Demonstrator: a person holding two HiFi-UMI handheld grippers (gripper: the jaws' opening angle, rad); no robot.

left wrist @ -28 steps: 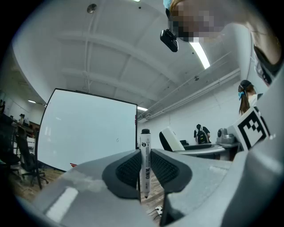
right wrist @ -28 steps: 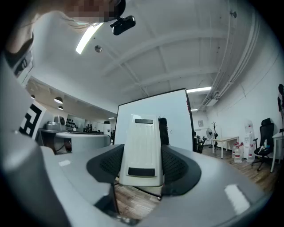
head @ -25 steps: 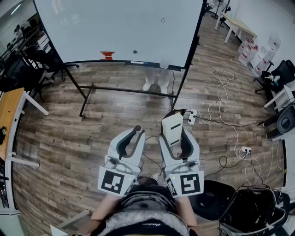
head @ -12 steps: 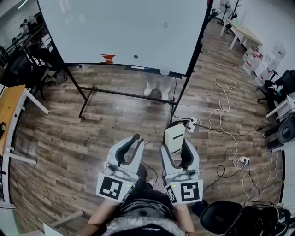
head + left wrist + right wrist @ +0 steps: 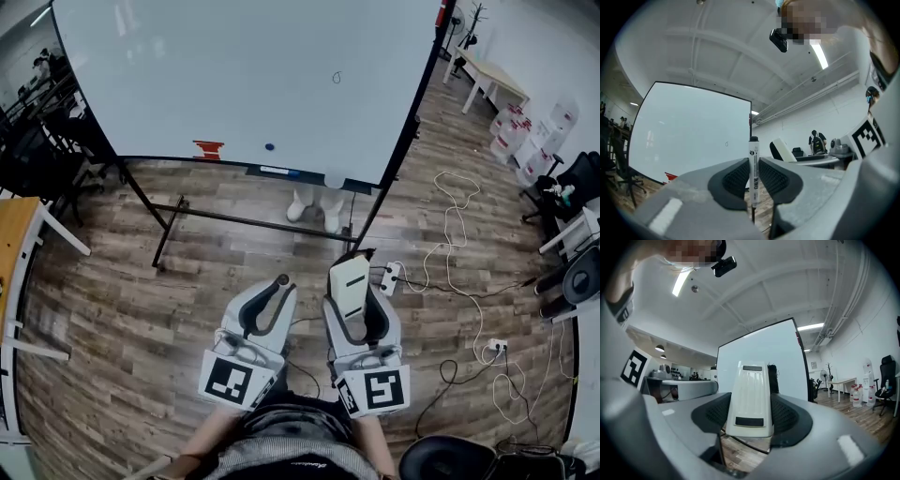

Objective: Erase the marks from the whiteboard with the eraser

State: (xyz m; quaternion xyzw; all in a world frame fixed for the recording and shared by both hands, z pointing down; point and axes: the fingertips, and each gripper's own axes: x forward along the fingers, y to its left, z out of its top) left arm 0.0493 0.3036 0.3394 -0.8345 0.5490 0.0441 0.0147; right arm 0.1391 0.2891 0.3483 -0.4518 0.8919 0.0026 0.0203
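Observation:
A large whiteboard (image 5: 234,75) on a black stand fills the top of the head view, with one small dark mark (image 5: 336,78) near its upper right. My right gripper (image 5: 357,295) is shut on a white eraser (image 5: 352,281), held low in front of me, well short of the board. That eraser (image 5: 751,399) stands upright between the jaws in the right gripper view. My left gripper (image 5: 272,298) is shut on a marker (image 5: 753,171), upright with its black cap on top. The whiteboard (image 5: 689,136) and its mark (image 5: 726,144) show behind it.
A red object (image 5: 208,149) and a blue dot (image 5: 269,147) sit along the board's bottom ledge. Someone's white shoes (image 5: 315,207) show beneath the board. White cables (image 5: 450,244) and a power strip (image 5: 388,277) lie on the wood floor at right. Chairs stand at the left.
The whiteboard has grown larger and shifted lower in the head view, so I have come nearer to it. Both grippers keep their hold and their low position.

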